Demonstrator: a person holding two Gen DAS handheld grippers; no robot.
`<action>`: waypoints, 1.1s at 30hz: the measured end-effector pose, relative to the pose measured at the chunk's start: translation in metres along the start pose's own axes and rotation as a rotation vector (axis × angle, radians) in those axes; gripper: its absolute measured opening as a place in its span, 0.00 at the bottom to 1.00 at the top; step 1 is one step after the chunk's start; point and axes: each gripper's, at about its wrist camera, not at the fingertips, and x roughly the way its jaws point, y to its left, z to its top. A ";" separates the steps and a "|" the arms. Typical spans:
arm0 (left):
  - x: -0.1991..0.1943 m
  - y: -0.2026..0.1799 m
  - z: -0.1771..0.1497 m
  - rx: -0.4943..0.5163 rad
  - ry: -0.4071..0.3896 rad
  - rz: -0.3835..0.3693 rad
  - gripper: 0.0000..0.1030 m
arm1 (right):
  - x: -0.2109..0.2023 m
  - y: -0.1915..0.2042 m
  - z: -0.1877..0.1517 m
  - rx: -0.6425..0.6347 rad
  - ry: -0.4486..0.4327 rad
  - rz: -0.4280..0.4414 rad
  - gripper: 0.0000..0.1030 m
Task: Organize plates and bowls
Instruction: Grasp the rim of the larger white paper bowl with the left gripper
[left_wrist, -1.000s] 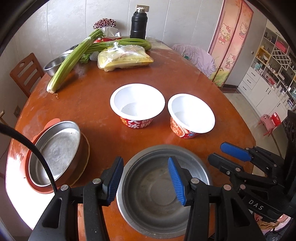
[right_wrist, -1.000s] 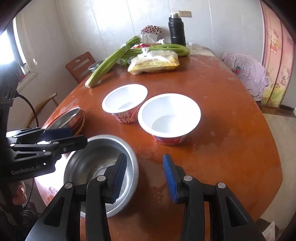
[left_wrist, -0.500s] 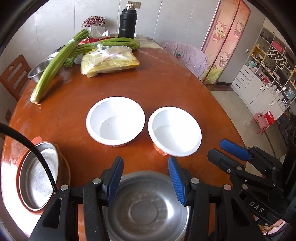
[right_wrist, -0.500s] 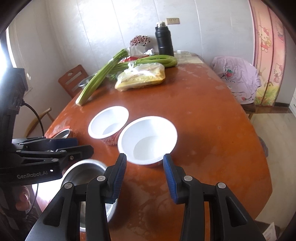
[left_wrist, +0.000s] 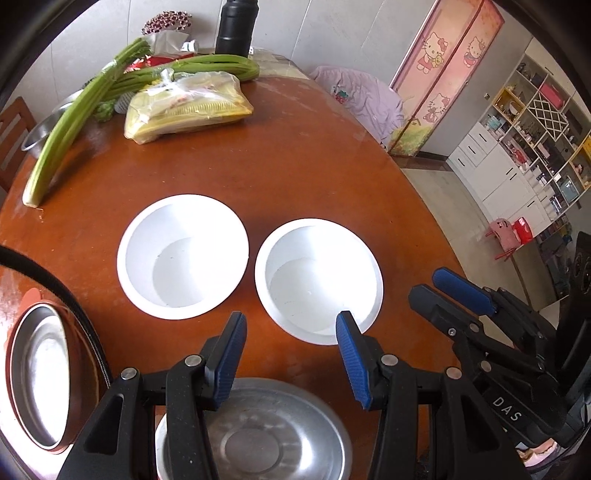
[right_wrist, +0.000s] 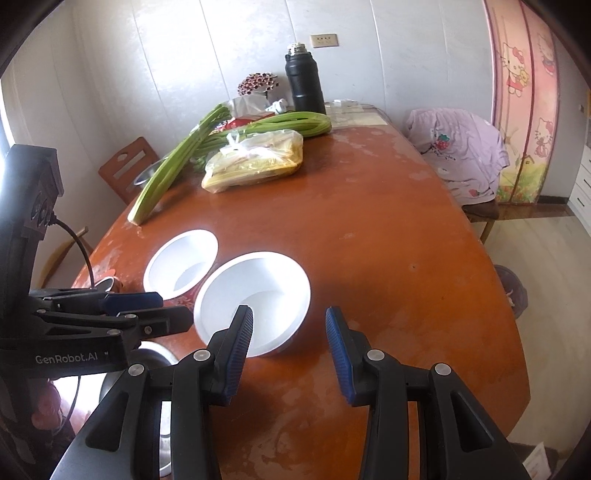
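With both the left gripper (left_wrist: 291, 354) and right gripper (right_wrist: 289, 345) unclenched and empty, the two white bowls (left_wrist: 183, 255) (left_wrist: 318, 280) mid-frame on the tabletop (left_wrist: 295, 162) could skid if their thin rims are nudged.

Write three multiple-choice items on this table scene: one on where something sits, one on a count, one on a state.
1. Where does the black flask stand?
A. at the table's far end, by the wall
B. between the two white bowls
C. inside the steel bowl

2. How many white bowls are on the table?
A. one
B. two
C. four

3. What is between the right gripper fingers?
A. a celery stalk
B. a plate
C. nothing

Answers:
1 A, it rises behind the celery near the wall.
2 B, the left white bowl and the right white bowl sit side by side.
3 C, the gap shows only the table and the bowl below.
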 end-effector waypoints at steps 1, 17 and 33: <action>0.003 -0.001 0.001 -0.005 0.007 -0.002 0.49 | 0.002 -0.002 0.001 0.003 0.004 -0.007 0.41; 0.035 0.007 0.011 -0.098 0.076 -0.047 0.49 | 0.045 -0.008 0.007 -0.010 0.063 -0.022 0.41; 0.067 0.010 0.022 -0.140 0.132 -0.060 0.35 | 0.079 0.008 0.003 -0.092 0.133 0.000 0.36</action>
